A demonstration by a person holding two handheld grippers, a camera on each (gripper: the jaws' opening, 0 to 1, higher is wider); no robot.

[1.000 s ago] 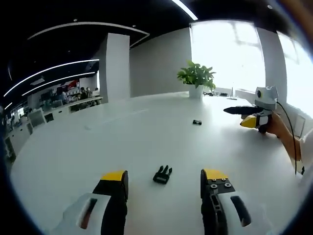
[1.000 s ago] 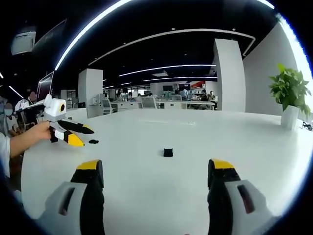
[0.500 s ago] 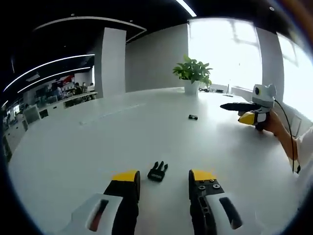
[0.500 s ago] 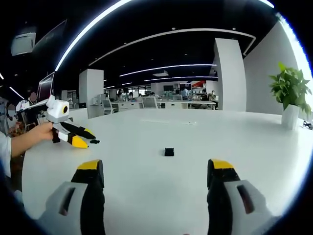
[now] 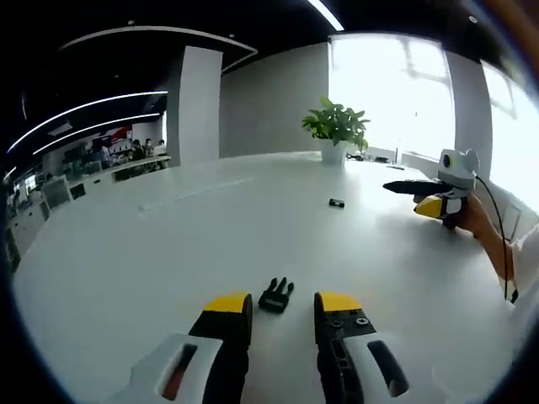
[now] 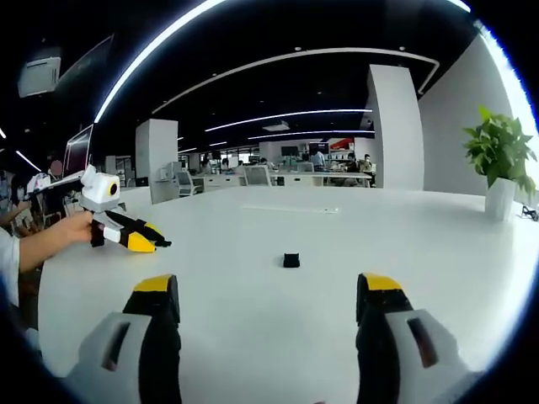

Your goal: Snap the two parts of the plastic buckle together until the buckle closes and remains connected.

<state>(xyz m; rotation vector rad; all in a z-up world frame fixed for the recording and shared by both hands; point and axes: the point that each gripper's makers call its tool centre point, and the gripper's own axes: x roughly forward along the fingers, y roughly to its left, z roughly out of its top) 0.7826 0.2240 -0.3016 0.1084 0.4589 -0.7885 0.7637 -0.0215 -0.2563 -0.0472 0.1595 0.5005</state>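
Pronged buckle half: we saw the pronged buckle half (image 5: 276,295) lying flat on the white tabletop (image 5: 210,227), prongs pointing away from our left tongs (image 5: 282,305), just beyond the yellow tips and roughly in line with the gap between them.
Socket buckle half: the small black socket half (image 6: 291,260) lay on the same tabletop, well apart from the pronged half; from the left gripper view it sat far beyond the pronged half, toward the potted plant (image 5: 336,130).
Left tongs: narrowly parted, holding nothing, the jaws standing just short of the pronged half.
Right tongs: our right tongs (image 6: 269,295) were wide apart and empty, well short of the socket half, which lay ahead between the jaw lines.
Step in hand: we judged this the approach to grasp the pronged half; neither half was lifted, the buckle unjoined.
Next move: we judged the left tongs needed to ease forward so the jaws flank the pronged half's body, not its prongs, then pinch; the right tongs needed to close in on the socket half likewise.
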